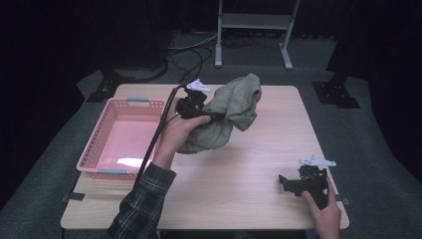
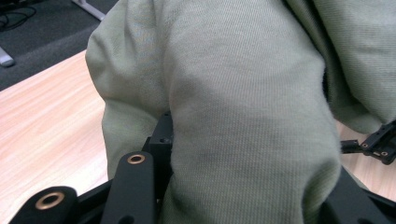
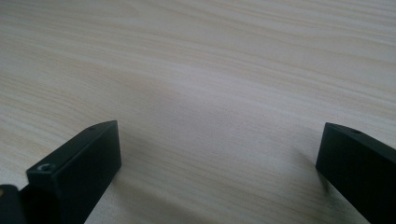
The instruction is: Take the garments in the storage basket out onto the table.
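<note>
From above, nearest the camera, a plaid sleeve (image 1: pixel 142 206) comes in from the bottom edge and leads up to the left hand-held gripper (image 1: pixel 215 116), which is held above the middle of the tabletop (image 1: pixel 239 174). Its jaws are clamped on an olive-green cloth (image 1: pixel 234 107), a soft, crumpled garment of knit fabric that is bunched up, partly lifted, and sagging in folds, its lower part on or just above the wood. A pink plastic basket (image 1: pixel 102 139) stands at the left side of the tabletop, just beside that forearm. At the near right corner the right hand-held gripper (image 1: pixel 284 181) rests low over the wood in the person's other hand, well apart from the cloth.

In the left gripper view, the black jaw linkage with its brass-coloured rivets sits at the bottom, and the cloth (image 2: pixel 243 107) swells up between and over the jaws, ribbed weave plain to see. The tips are buried in it, so the grip looks tight, though the pads themselves are hidden.

In the right gripper view, the two black jaws stand wide apart with nothing between them, just above bare pale wood (image 3: pixel 210 84).
</note>
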